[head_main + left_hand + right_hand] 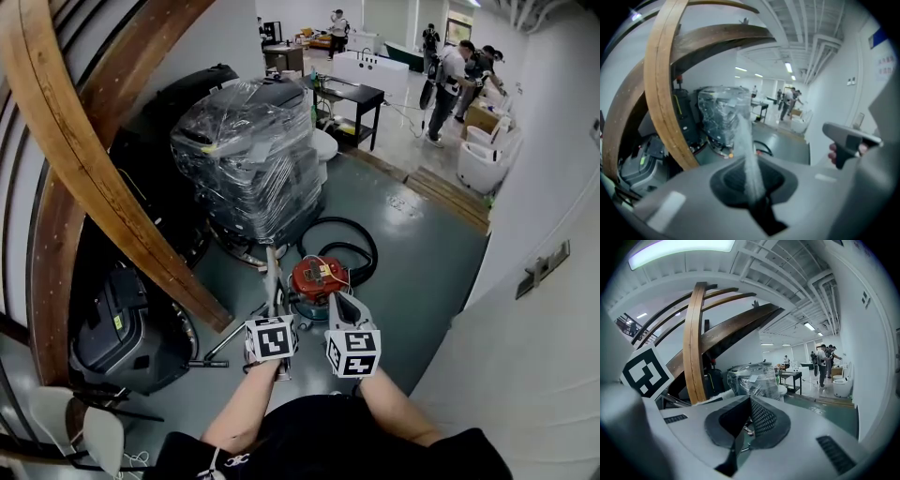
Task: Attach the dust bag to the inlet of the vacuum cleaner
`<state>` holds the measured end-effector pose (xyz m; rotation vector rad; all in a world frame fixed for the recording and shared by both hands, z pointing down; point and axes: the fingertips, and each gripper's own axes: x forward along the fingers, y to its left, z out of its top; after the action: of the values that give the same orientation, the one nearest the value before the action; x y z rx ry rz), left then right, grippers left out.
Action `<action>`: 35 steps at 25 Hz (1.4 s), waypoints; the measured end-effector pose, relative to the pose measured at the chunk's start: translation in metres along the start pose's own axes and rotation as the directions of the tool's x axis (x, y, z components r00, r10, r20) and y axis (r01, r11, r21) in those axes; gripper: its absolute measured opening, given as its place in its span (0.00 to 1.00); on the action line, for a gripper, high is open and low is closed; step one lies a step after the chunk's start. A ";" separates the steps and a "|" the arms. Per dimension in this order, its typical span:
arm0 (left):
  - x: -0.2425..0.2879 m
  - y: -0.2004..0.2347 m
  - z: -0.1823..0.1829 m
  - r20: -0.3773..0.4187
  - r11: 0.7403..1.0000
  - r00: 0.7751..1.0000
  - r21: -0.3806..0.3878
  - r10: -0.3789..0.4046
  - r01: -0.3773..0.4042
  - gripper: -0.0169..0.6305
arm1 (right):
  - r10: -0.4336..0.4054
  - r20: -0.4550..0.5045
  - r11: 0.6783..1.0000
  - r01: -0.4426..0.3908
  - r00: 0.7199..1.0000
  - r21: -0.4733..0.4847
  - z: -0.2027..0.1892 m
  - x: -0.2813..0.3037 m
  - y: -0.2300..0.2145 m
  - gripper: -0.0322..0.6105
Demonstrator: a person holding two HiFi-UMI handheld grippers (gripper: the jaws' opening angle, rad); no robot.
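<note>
White fabric first: the left gripper [757, 194] is pinching the dust bag [749, 154] edge-on, with the strip standing up out of its pressed pads. The right gripper [743, 423], at three o'clock of it, is pressed together on nothing. Just ahead at twelve o'clock the red vacuum cleaner [318, 278] sits on the green floor [412, 281], black hose [356, 246] looped beyond it. The inlet can't be made out from here, so my call: find it before committing, bring the bag's opening square to it, and use that free right gripper to steady the body against the push.
</note>
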<state>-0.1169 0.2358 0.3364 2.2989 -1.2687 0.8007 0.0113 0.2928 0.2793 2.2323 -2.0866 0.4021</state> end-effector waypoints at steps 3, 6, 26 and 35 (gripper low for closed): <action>0.008 -0.021 0.009 0.003 1.000 1.000 0.002 0.005 -0.005 0.06 | 0.005 0.004 1.000 -0.005 1.000 -0.001 0.003 -0.001 -0.024 0.05; 0.014 -0.044 0.013 0.004 1.000 1.000 0.005 0.010 -0.010 0.06 | 0.015 0.002 1.000 -0.015 1.000 0.021 0.005 -0.003 -0.047 0.05; 0.036 -0.087 0.004 -0.028 0.999 0.999 -0.020 0.042 -0.042 0.06 | 0.082 -0.036 0.997 -0.081 0.996 0.016 -0.006 -0.004 -0.087 0.05; 0.041 -0.084 0.009 -0.021 0.998 0.999 -0.040 0.047 -0.048 0.06 | 0.086 -0.040 0.996 -0.086 0.996 -0.012 -0.001 0.000 -0.091 0.05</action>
<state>-0.0247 0.2474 0.3511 2.2315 -1.3235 0.8042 0.1007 0.3002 0.2923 2.1151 -2.1646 0.4321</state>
